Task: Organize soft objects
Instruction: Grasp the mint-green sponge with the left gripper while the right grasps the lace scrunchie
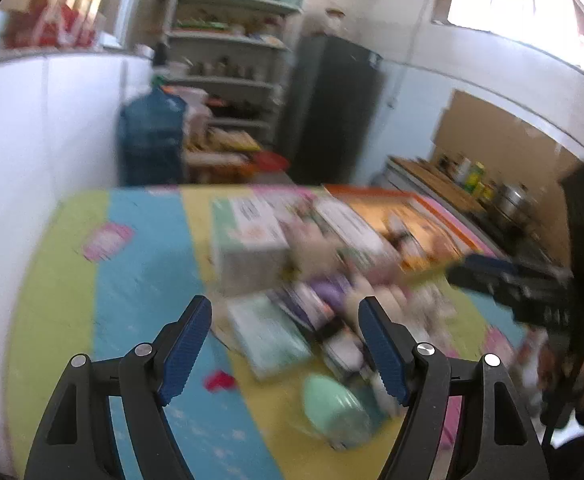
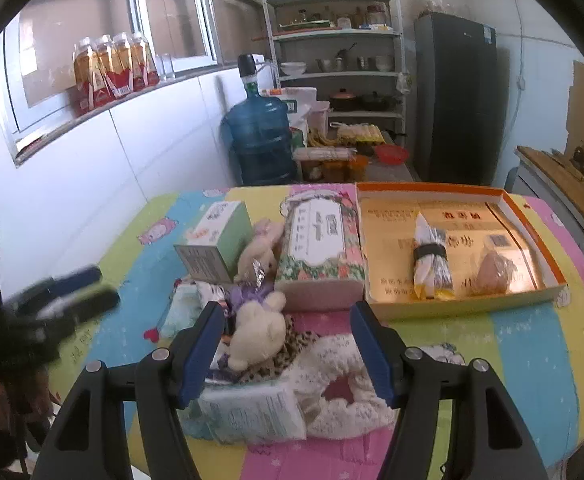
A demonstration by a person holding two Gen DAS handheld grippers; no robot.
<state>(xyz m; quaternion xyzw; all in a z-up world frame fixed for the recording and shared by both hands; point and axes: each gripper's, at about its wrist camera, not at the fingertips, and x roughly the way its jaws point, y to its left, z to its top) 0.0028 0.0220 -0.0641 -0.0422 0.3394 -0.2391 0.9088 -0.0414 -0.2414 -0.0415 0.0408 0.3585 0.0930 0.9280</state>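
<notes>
In the right wrist view a pile of soft things lies on the colourful striped mat [image 2: 532,344]. It holds a cream teddy bear [image 2: 257,336], a leopard-print cloth [image 2: 292,350], a white lacy fabric [image 2: 340,384] and a pale tissue pack [image 2: 251,412]. My right gripper [image 2: 287,344] hovers open over the bear, its pads clear of it. A second pale plush [image 2: 259,252] leans between two boxes. My left gripper [image 1: 283,344] is open in a blurred view, above a pale green pack [image 1: 267,336] and a mint-green soft object [image 1: 336,408]. Each gripper shows in the other's view.
A green box [image 2: 215,244] and a floral box [image 2: 320,248] stand behind the pile. An orange-rimmed tray [image 2: 432,190] at the right holds a banded packet bundle [image 2: 432,264] and a brownish item [image 2: 492,272]. Beyond the table stand a water jug [image 2: 259,136], shelves and a fridge.
</notes>
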